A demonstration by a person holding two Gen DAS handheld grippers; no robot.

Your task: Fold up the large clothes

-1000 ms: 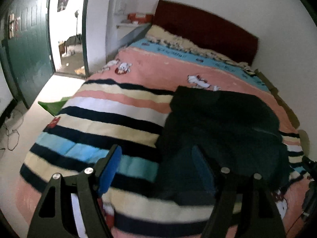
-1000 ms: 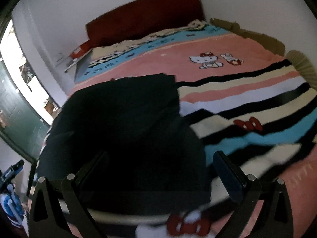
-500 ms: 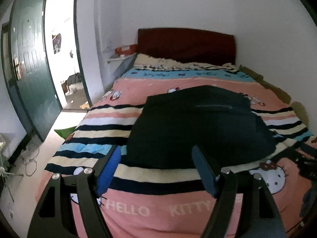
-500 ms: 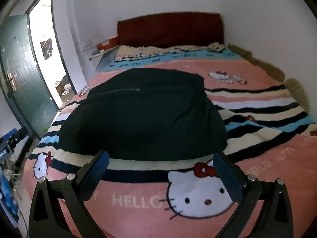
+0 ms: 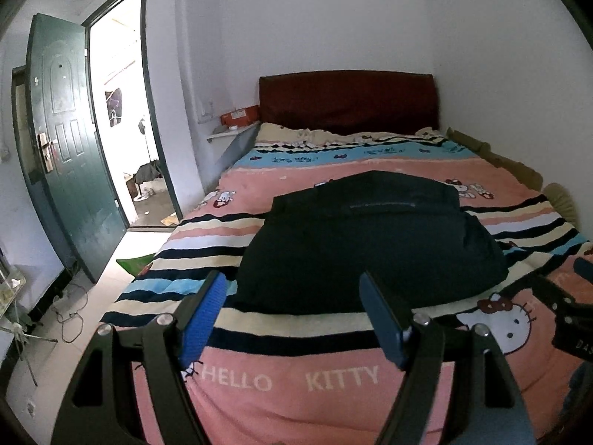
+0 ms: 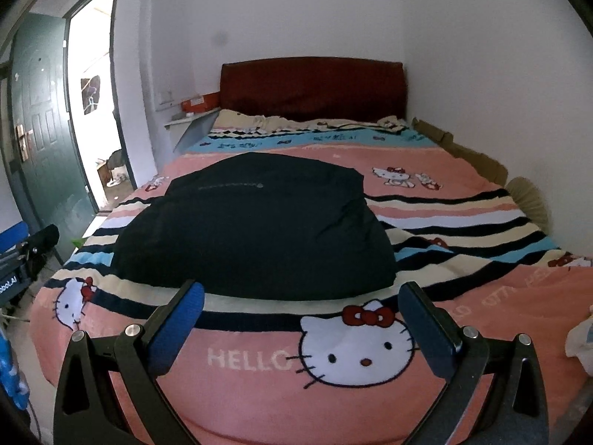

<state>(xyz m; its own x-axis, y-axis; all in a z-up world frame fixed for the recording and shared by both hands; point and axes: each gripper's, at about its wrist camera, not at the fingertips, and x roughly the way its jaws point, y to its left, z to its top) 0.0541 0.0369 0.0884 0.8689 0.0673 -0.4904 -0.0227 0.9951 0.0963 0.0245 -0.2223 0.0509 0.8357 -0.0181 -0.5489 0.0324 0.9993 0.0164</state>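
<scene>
A dark, puffy garment (image 5: pixel 370 237) (image 6: pixel 255 222) lies folded in a compact rectangle on the striped cartoon-cat blanket (image 5: pixel 281 382) (image 6: pixel 463 230) that covers the bed. My left gripper (image 5: pixel 292 296) hangs open above the foot of the bed, short of the garment, with nothing between its blue pads. My right gripper (image 6: pixel 302 304) is also open and empty, held back over the blanket's pink band. The right gripper's black frame (image 5: pixel 563 304) shows at the right edge of the left wrist view, and the left gripper's body (image 6: pixel 26 252) at the left edge of the right wrist view.
A dark red headboard (image 5: pixel 348 100) stands against the white back wall. A green door (image 5: pixel 70 181) stands open at the left onto a bright room. Cables (image 5: pixel 70 315) lie on the floor left of the bed. A brown cushion (image 6: pixel 526 196) sits at the bed's right edge.
Both grippers have pulled back and up from the garment toward the foot of the bed. The garment now lies farther off and the whole bed is in view.
</scene>
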